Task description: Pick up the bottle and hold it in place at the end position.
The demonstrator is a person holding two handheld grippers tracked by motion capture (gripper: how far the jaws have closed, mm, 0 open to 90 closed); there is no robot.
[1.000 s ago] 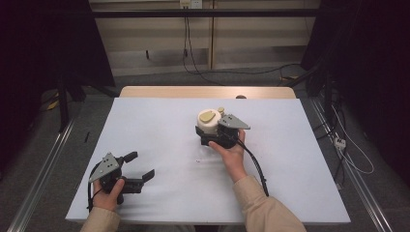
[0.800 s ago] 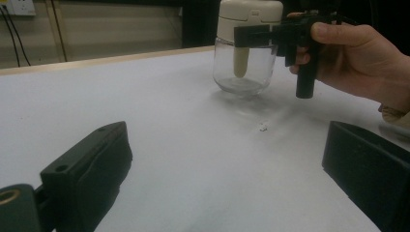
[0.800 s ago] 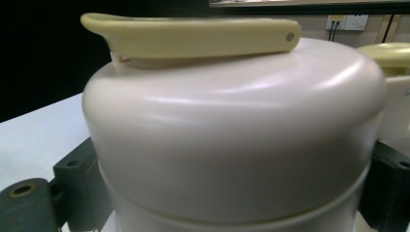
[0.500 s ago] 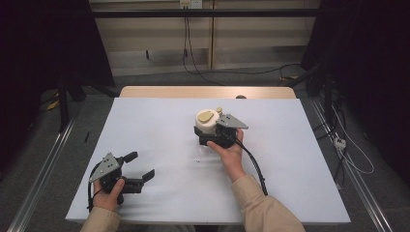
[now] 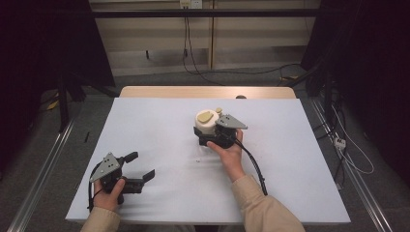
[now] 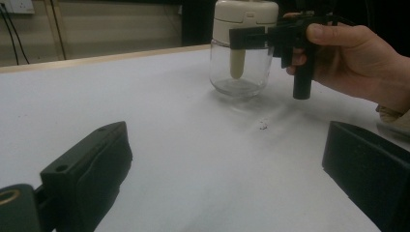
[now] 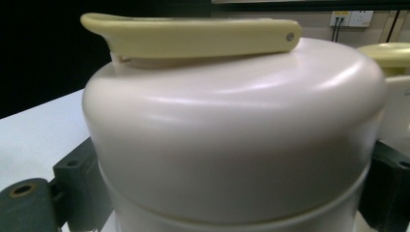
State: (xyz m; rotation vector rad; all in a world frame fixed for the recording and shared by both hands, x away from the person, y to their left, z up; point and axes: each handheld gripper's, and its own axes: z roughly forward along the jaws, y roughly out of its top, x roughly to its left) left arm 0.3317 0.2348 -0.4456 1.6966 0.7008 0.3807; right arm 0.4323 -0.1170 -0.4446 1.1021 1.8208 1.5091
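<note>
Little has shifted since the earlier high view: the right gripper [image 5: 209, 134] still sits clenched around the jar [image 5: 207, 124] at the middle of the surface [image 5: 145, 125], while the left gripper [image 5: 138, 166] rests released at the near left. From the left gripper view, the jar [image 6: 240, 50] stands upright on its glass base, the right hand [image 6: 358, 60] just beside it, so a sideways tug could tip it. Seen from the right gripper view, the jaws flank the smooth cream lid [image 7: 232, 140] under its flat handle [image 7: 193, 36]; I judge that the rounded wall could slip from their hold.

Dim room, bright evenly lit table [image 5: 145, 125], soft shadows, perhaps slightly blurred near jaws.
</note>
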